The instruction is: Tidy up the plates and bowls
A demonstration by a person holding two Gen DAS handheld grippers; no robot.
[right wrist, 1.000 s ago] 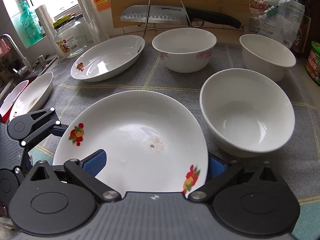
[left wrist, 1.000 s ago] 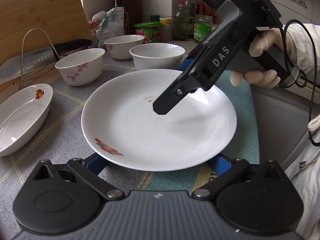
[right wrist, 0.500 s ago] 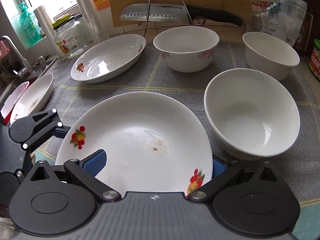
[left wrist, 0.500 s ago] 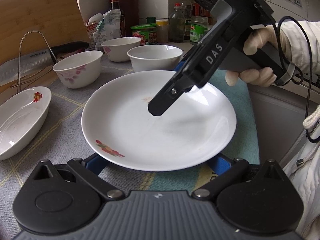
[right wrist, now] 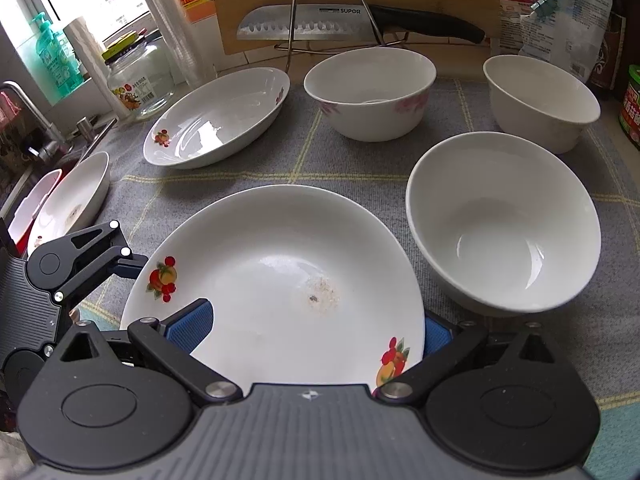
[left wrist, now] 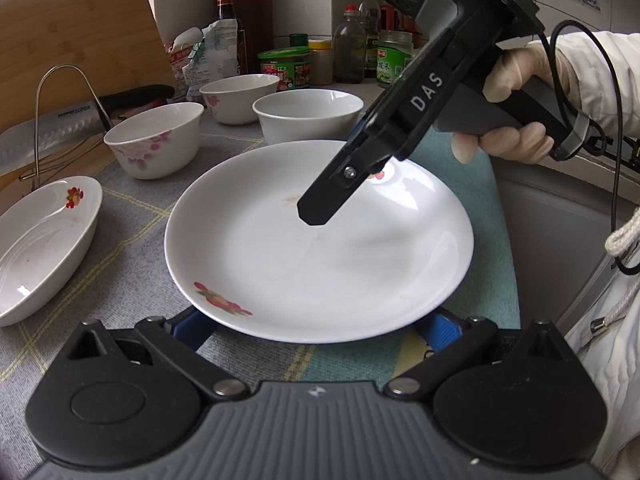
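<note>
A round white plate [left wrist: 320, 264] with fruit decals lies on the grey mat between both grippers. My left gripper [left wrist: 316, 328] is open, and its blue pads [left wrist: 192, 328] show just under the near rim on either side. My right gripper [right wrist: 312, 328] is open and rolled: one finger reaches over the plate [right wrist: 280, 280], while the other sits below the rim. A gloved hand [left wrist: 508, 120] holds it. Beyond stand a floral bowl [right wrist: 370, 92], a plain bowl [right wrist: 504, 220] and a third bowl [right wrist: 540, 100]. An oval dish [right wrist: 218, 116] lies at the left.
Another plate [right wrist: 68, 200] lies by the sink at the far left. A knife [right wrist: 320, 22] on a wire rack and a cutting board [left wrist: 80, 40] stand at the back. Jars and bottles [left wrist: 352, 52] line the wall. The counter edge [left wrist: 520, 208] runs along the right.
Both views have drifted only slightly, with the bowls shifting a little in frame. The plate stays between the grippers and neither jaw has changed its width.
</note>
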